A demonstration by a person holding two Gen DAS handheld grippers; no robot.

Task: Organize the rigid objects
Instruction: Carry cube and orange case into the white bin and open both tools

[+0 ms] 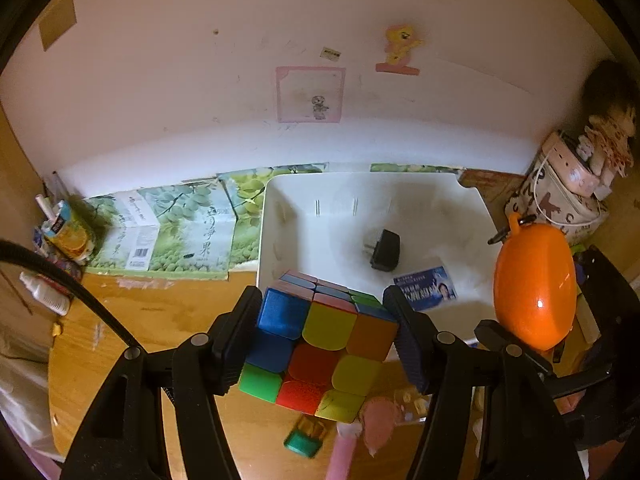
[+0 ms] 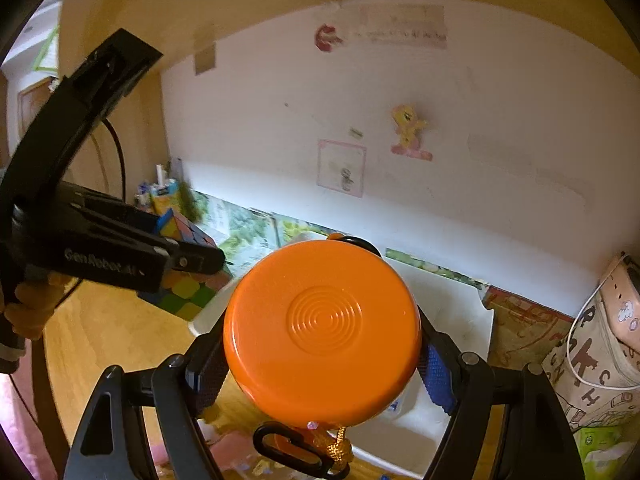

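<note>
The left gripper (image 1: 326, 340) clamps a Rubik's cube (image 1: 320, 340) by two opposite faces, just short of the white bin (image 1: 276, 216) ahead of it. The cube looks light and stiff, but its layers may twist, so a flat hold across whole faces suits it. The right gripper (image 2: 320, 364) pinches an orange round case (image 2: 322, 332) at its rim; glossy, likely slippery. "GenRobot.AI" reads on the left gripper's side. The card (image 1: 426, 286) in the bin is illegible.
</note>
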